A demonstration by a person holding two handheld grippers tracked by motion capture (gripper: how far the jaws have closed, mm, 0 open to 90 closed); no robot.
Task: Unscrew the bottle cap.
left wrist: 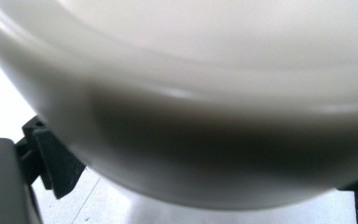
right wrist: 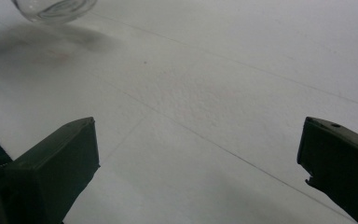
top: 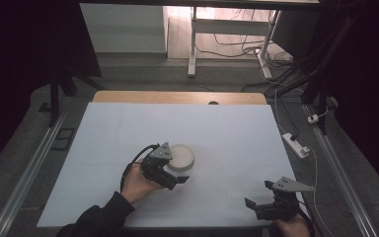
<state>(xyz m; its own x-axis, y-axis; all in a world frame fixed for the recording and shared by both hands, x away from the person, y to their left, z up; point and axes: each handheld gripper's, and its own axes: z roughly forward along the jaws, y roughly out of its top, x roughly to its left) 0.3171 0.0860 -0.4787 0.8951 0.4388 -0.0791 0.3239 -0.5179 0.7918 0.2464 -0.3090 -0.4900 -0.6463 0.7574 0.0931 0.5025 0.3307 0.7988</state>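
Bowl [top: 181, 157], one, white and round, sits near the middle of the white desk [top: 227, 133]. Left tongs [top: 175, 177], held in a hand [top: 139, 183] angled in from below, are against its near side, jaws spread around its wall. Right tongs [top: 258, 193] hover released at the desk's near right corner.

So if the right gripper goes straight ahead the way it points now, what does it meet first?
Probably nothing soon: ahead of the right gripper lies bare white table. The bowl sits off to one side, at the left gripper.
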